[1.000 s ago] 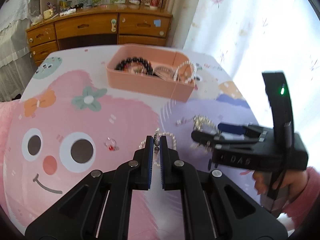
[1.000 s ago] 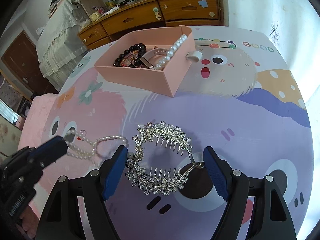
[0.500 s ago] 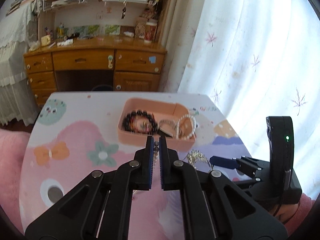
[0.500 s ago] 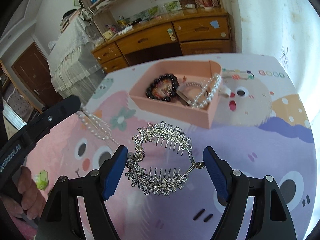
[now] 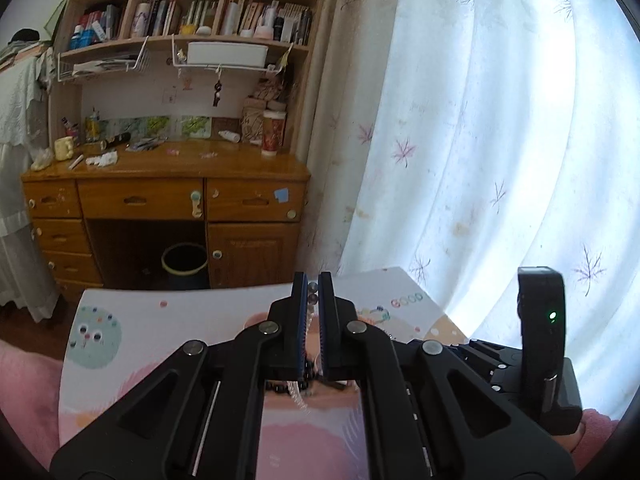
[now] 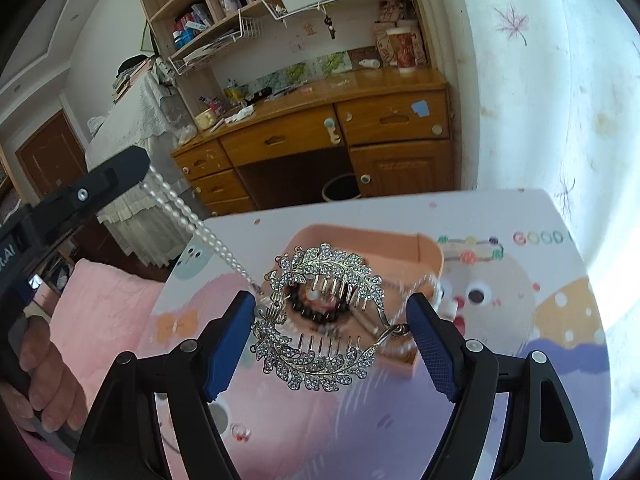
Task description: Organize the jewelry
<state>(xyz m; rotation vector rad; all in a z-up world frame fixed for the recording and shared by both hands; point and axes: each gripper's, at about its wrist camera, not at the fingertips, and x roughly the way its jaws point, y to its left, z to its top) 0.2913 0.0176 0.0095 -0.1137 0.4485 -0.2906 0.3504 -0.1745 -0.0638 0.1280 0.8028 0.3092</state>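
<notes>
My left gripper (image 5: 313,282) is shut on a pearl necklace (image 5: 298,396), with beads showing between its tips. In the right wrist view the left gripper (image 6: 120,168) is at the upper left and the pearl necklace (image 6: 192,220) hangs slanting down toward the comb. My right gripper (image 6: 332,314) holds a silver rhinestone hair comb (image 6: 320,364) end to end between its blue pads, well above the table. Under the comb lies the pink box (image 6: 430,254) with a black bead bracelet (image 6: 308,314) inside. A small ring with a red stone (image 6: 240,432) lies on the cartoon cloth (image 6: 520,320).
Beyond the table's far edge stand a wooden desk with drawers (image 5: 160,196), a dark bin (image 5: 184,260) under it and shelves of books above. A white curtain (image 5: 480,160) fills the right. A pink blanket (image 6: 100,312) lies left of the table. A hand (image 6: 44,364) holds the left gripper's handle.
Both grippers have risen from the cloth with their pieces. The pearl necklace came off the table and now hangs; the comb moved up and forward over the pink box. Both views tilted upward.
</notes>
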